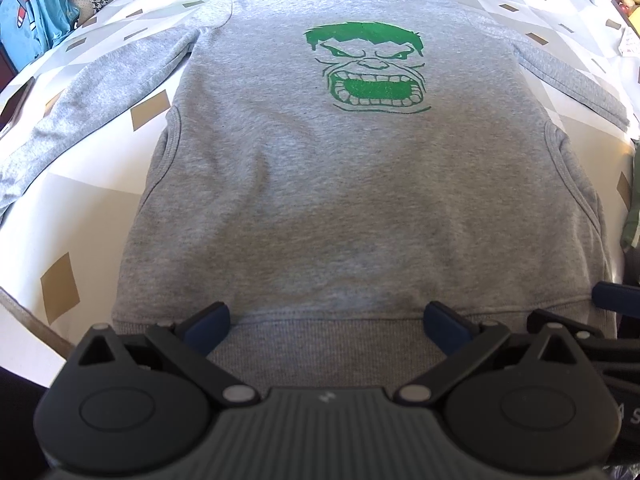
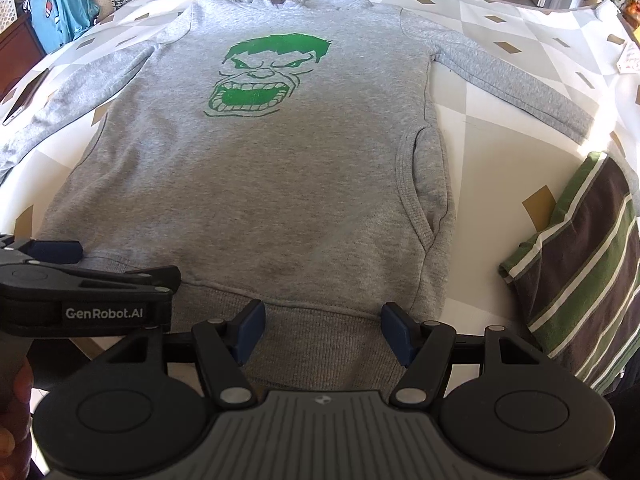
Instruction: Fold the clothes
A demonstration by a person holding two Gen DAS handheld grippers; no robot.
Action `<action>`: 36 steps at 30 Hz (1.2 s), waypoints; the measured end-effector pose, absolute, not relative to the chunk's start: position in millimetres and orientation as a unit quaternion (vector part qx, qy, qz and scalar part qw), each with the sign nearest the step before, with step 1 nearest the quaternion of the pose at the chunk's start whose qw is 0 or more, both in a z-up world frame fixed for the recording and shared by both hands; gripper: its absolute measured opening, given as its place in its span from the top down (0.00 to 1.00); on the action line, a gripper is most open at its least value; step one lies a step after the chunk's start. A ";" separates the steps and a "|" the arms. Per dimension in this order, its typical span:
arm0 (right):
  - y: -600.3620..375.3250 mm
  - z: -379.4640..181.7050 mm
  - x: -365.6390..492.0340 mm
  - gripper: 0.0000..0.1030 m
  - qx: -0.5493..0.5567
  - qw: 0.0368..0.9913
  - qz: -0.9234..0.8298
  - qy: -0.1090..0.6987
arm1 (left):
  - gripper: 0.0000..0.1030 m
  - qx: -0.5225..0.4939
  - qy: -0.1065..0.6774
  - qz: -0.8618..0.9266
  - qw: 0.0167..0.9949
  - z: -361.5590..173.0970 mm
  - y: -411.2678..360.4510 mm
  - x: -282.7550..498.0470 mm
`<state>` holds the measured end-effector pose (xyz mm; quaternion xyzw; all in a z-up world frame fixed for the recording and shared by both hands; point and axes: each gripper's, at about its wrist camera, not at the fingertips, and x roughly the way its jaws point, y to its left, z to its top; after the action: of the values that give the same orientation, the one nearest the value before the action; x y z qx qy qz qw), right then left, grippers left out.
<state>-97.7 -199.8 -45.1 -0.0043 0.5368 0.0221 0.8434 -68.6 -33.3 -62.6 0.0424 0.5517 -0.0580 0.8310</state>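
Note:
A grey hoodie (image 1: 320, 200) (image 2: 260, 184) with a green snarling-face print lies flat and face up on the patterned cloth, sleeves spread to both sides and hood at the far end. My left gripper (image 1: 328, 328) hangs over the left part of the ribbed hem, jaws wide apart with only flat fabric under them. My right gripper (image 2: 325, 334) hovers over the hem's right part, open as well, pads not pressing the cloth. The left gripper (image 2: 56, 252) also shows at the left edge of the right wrist view, with a hand (image 2: 12, 420) below it.
A folded green, brown and white striped garment (image 2: 580, 280) lies right of the hoodie. A blue garment (image 1: 32, 28) sits beyond the back left corner. A flat dark device (image 2: 24, 100) rests by the left sleeve. The table's front edge (image 1: 32, 320) runs close to the hem.

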 end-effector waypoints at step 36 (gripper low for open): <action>-192.0 -40.4 -119.6 0.39 -0.004 0.831 0.028 0.555 | 0.00 0.040 0.563 -0.045 0.824 -60.5 -17.1 -99.7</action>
<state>-119.6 -192.0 -40.4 -0.0044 0.5549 0.0283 0.8314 -99.7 -17.1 -60.5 0.0399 0.5629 -0.0451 0.8243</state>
